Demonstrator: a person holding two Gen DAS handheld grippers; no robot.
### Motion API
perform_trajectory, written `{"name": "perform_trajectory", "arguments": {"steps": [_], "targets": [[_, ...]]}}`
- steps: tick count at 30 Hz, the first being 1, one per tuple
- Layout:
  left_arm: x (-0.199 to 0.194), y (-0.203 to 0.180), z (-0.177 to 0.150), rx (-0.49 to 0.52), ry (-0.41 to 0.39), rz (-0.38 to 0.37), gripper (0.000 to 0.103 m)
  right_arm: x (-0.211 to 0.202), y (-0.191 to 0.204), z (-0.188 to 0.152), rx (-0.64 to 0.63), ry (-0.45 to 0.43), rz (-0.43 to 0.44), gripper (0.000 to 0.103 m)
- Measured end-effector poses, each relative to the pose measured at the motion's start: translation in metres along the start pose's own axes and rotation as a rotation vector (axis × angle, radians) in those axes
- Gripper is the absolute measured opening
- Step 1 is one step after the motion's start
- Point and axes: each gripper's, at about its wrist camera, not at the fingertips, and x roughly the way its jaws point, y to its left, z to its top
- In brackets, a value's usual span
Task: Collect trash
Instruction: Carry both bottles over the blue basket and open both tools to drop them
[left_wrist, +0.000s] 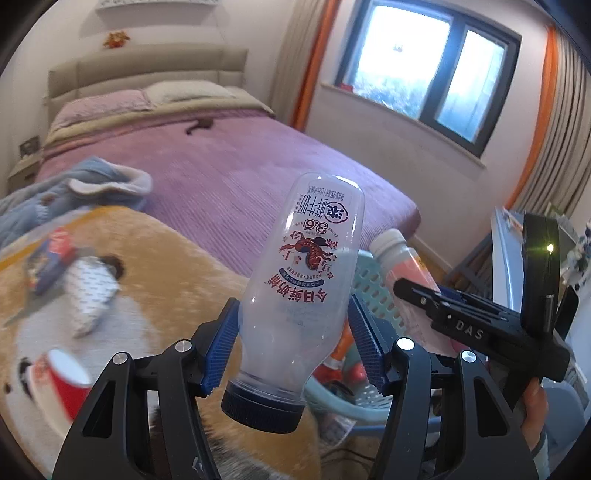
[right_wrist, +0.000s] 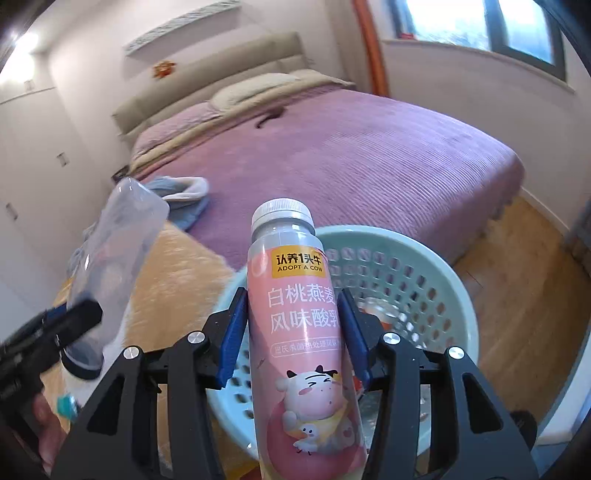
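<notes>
My left gripper (left_wrist: 293, 328) is shut on a clear empty milk bottle (left_wrist: 303, 280), held upside down with its dark blue cap toward the camera. My right gripper (right_wrist: 293, 328) is shut on a pink yogurt bottle (right_wrist: 303, 332) with a white cap, upright. Both bottles hang above or beside a light green perforated basket (right_wrist: 436, 273), which holds some orange-red trash (right_wrist: 380, 314). The clear bottle also shows at the left of the right wrist view (right_wrist: 118, 251); the pink bottle shows in the left wrist view (left_wrist: 410, 280).
A red paper cup (left_wrist: 62, 384), a patterned wrapper (left_wrist: 90, 291) and a blue-red packet (left_wrist: 55, 254) lie on an orange-and-white plush blanket (left_wrist: 159, 266). A purple bed (right_wrist: 351, 155) with blue clothing (right_wrist: 184, 195) lies behind. Wooden floor (right_wrist: 528, 295) is at the right.
</notes>
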Motion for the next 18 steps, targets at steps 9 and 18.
{"name": "perform_trajectory", "arguments": {"steps": [9,18], "targets": [[0.026,-0.022,-0.013,0.031,0.034,-0.025,0.072,0.012,-0.022,0.0,0.041,0.028,-0.063,0.048],[-0.045,0.0,-0.026,-0.003,-0.09,0.019,0.078,-0.026,0.002,-0.005,-0.019,-0.044,0.038,0.049]]}}
